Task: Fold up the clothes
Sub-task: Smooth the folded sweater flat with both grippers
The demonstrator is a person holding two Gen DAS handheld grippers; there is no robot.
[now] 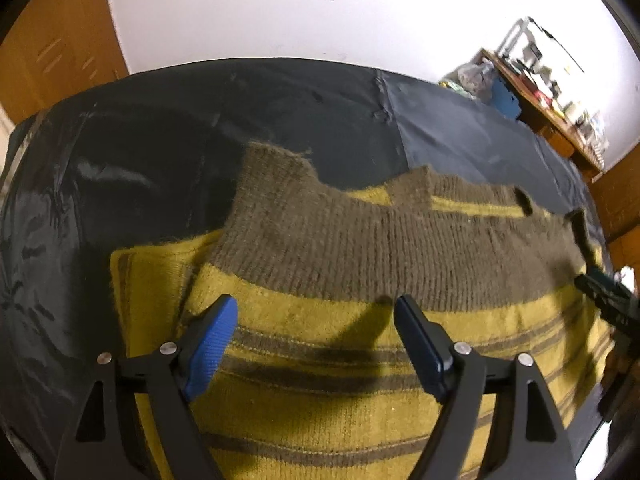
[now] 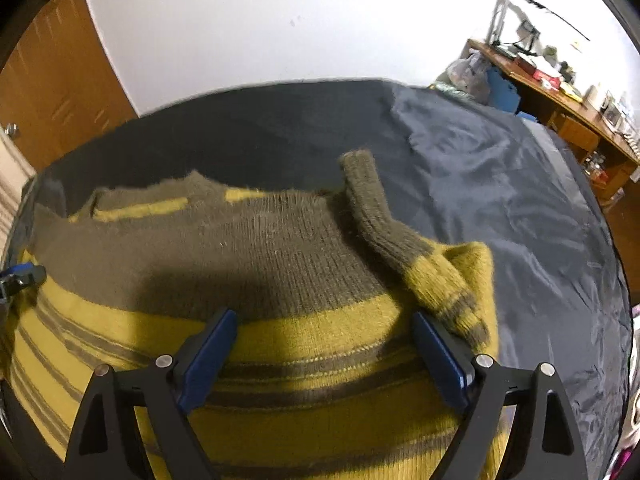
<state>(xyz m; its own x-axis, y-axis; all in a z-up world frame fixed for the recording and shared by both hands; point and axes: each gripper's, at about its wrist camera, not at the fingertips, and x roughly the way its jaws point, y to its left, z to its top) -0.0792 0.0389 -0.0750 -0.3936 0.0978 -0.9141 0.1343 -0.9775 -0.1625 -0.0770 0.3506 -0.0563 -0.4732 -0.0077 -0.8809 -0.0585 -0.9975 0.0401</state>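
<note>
A mustard-yellow knit sweater (image 1: 320, 328) with olive-brown stripes and a wide olive ribbed band lies folded on a dark sheet; it also shows in the right wrist view (image 2: 280, 344). One sleeve (image 2: 404, 256) with an olive cuff lies across its right side. My left gripper (image 1: 316, 308) is open just above the sweater's left part, holding nothing. My right gripper (image 2: 324, 320) is open above the right part, holding nothing. The right gripper's tip shows at the right edge of the left wrist view (image 1: 604, 292), and the left gripper's tip at the left edge of the right wrist view (image 2: 20, 274).
The dark sheet (image 1: 160, 152) covers the whole surface, wrinkled at the right (image 2: 500, 200). A white wall stands behind. A cluttered wooden desk (image 2: 568, 96) stands at the far right. A wooden cabinet (image 2: 52, 92) stands at the far left.
</note>
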